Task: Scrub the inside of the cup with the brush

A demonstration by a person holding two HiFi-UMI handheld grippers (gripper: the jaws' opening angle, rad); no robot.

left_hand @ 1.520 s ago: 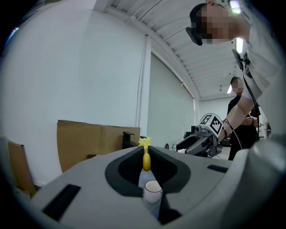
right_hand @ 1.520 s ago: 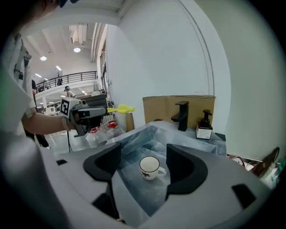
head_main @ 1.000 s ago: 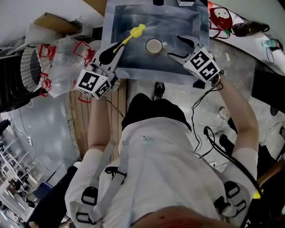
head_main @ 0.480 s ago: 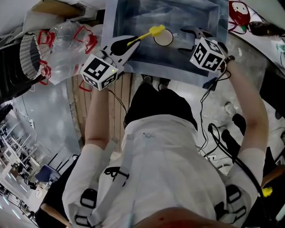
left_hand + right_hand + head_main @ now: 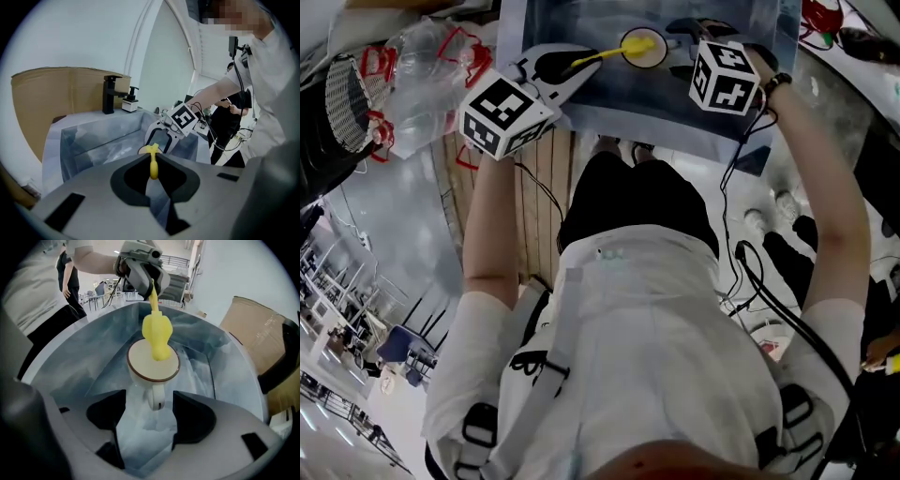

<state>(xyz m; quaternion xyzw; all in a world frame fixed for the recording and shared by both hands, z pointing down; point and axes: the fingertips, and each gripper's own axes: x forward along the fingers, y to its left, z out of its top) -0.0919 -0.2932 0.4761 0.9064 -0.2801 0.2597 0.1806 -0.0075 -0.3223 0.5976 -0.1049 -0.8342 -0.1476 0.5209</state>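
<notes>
Scrubbing looks barely begun: the left gripper (image 5: 153, 169) has its jaws clamped on the yellow brush (image 5: 157, 336), whose head sits at the mouth of the cup (image 5: 153, 364) in the sink (image 5: 89, 357), while the right gripper (image 5: 150, 414) has its jaws open around the cup's handle, not yet gripping it.

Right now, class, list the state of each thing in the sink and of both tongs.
cup: upright, not gripped.
brush: held, yellow head over the cup's mouth.
left tongs: shut on the brush.
right tongs: open, either side of the cup's handle.
</notes>
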